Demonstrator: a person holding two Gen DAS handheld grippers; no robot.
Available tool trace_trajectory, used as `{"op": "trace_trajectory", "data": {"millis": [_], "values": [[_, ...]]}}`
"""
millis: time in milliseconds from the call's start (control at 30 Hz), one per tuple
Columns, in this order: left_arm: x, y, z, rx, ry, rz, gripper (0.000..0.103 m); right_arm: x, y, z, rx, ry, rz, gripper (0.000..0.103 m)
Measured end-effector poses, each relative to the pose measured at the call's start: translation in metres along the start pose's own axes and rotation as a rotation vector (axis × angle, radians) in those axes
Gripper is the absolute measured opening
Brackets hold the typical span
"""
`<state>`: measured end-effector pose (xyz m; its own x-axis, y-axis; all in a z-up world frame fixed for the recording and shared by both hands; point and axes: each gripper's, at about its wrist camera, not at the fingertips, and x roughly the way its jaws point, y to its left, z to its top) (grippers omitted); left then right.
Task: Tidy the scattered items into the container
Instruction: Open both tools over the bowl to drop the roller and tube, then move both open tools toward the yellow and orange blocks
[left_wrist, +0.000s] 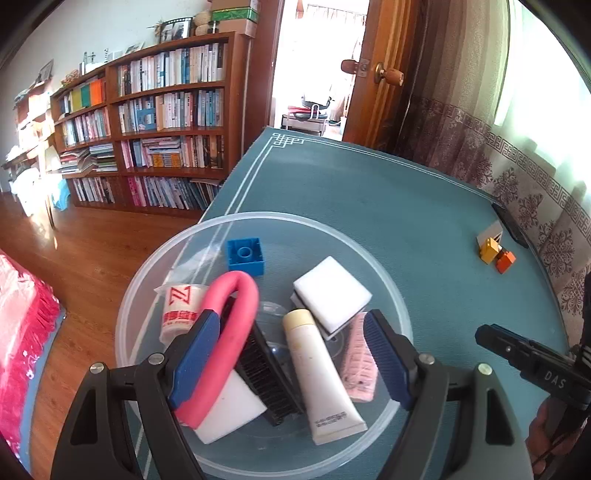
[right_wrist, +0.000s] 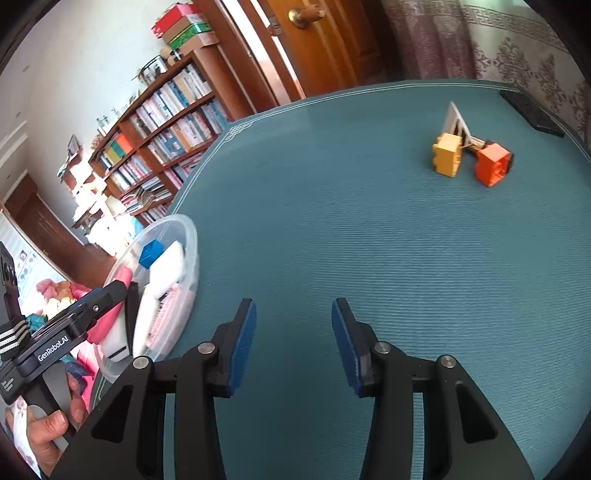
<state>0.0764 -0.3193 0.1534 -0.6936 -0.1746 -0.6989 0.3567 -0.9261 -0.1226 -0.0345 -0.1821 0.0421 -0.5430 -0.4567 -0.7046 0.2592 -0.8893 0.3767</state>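
The left tool (left_wrist: 291, 354) hangs over the clear round container (left_wrist: 147, 295) at the near left edge of the tabletop (left_wrist: 369, 192), tilted down into it, its blue-padded fingers (left_wrist: 195, 354) spread wide with nothing clamped between them. The left pad lies against the pink looped handle (left_wrist: 236, 317) of a black-bristled brush; whether it presses on it cannot be told. In the right wrist view a hand (right_wrist: 48, 428) grips this tool's handle from below, at the near left.

Inside the container, from left to right, lie a small white cup with red print (left_wrist: 181, 310), the pink-handled brush over a white sponge (left_wrist: 229, 413), a blue toy brick (left_wrist: 245, 256) at the far side, a cream tube (left_wrist: 317, 376), a second white sponge block (left_wrist: 332, 291) and a pink ridged piece (left_wrist: 360, 358).

The right tool (right_wrist: 293, 339) is held low over bare teal tabletop, level and pointing towards the far right, jaws parted and empty. Well beyond it, at the far right, a yellow brick (right_wrist: 447, 154) and an orange brick (right_wrist: 493, 164) sit just beside each other, outside the container, with a small white card (right_wrist: 456, 120) behind them. A dark flat object (right_wrist: 532, 112) lies at the far right edge.
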Motion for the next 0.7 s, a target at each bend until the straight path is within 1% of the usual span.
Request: {"op": "trace_trajectory", "data": {"millis": [200, 400, 700], "values": [[0.006, -0.037, 0.005, 0.061, 0.015, -0.031, 0.084, -0.014, -0.053, 0.012, 0.082, -0.055, -0.074, 0.046], [0.015, -0.075, 0.011, 0.123, 0.031, -0.066, 0.084, -0.021, -0.102, 0.030, 0.135, -0.086, -0.145, 0.046], [0.035, -0.126, 0.021, 0.195, 0.061, -0.117, 0.084, -0.017, -0.146, 0.057, 0.158, -0.095, -0.174, 0.046]]}}
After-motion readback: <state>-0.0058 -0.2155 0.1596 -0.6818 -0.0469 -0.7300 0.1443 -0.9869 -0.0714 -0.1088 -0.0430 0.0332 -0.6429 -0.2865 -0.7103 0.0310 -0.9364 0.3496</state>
